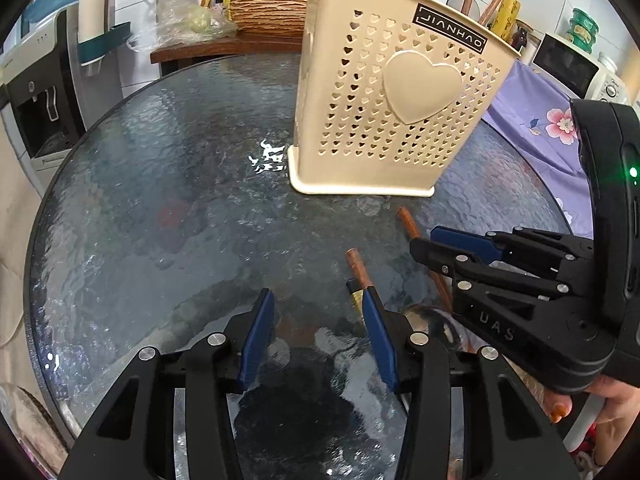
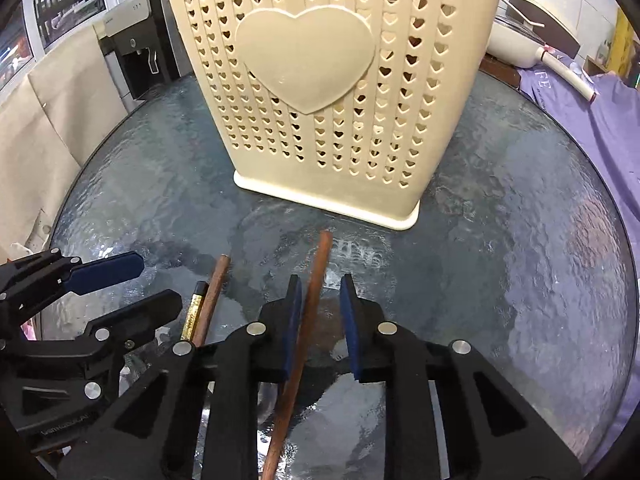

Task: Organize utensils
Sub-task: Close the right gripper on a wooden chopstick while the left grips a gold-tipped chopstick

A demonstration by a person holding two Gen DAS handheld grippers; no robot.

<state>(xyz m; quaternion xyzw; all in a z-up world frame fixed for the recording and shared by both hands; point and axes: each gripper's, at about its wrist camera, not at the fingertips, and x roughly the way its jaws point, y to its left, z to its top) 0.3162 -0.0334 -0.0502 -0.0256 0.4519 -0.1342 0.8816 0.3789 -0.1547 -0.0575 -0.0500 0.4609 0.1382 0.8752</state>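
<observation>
A cream utensil holder (image 1: pixel 392 100) (image 2: pixel 320 92) with heart-shaped holes stands upright on the round glass table (image 1: pixel 160 200). Two wooden handles stick out of its top (image 1: pixel 494 0). In front of it lie two wooden-handled utensils and a black-and-gold stick (image 2: pixel 194 312). My right gripper (image 2: pixel 322 320) (image 1: pixel 424 240) straddles the longer wooden handle (image 2: pixel 318 264) (image 1: pixel 408 220). That handle lies against one pad, with a gap to the other. My left gripper (image 1: pixel 320 320) (image 2: pixel 158 282) is open just left of the shorter handle (image 1: pixel 360 268) (image 2: pixel 214 292), with nothing between its fingers.
A water dispenser (image 1: pixel 36 92) stands off the table's far left edge. A purple flowered cloth (image 1: pixel 540 128) and a microwave (image 1: pixel 572 64) are to the right. A side table behind holds a wooden tray (image 1: pixel 268 12) and a plastic bag (image 1: pixel 184 24). A hand (image 1: pixel 612 396) holds the right gripper.
</observation>
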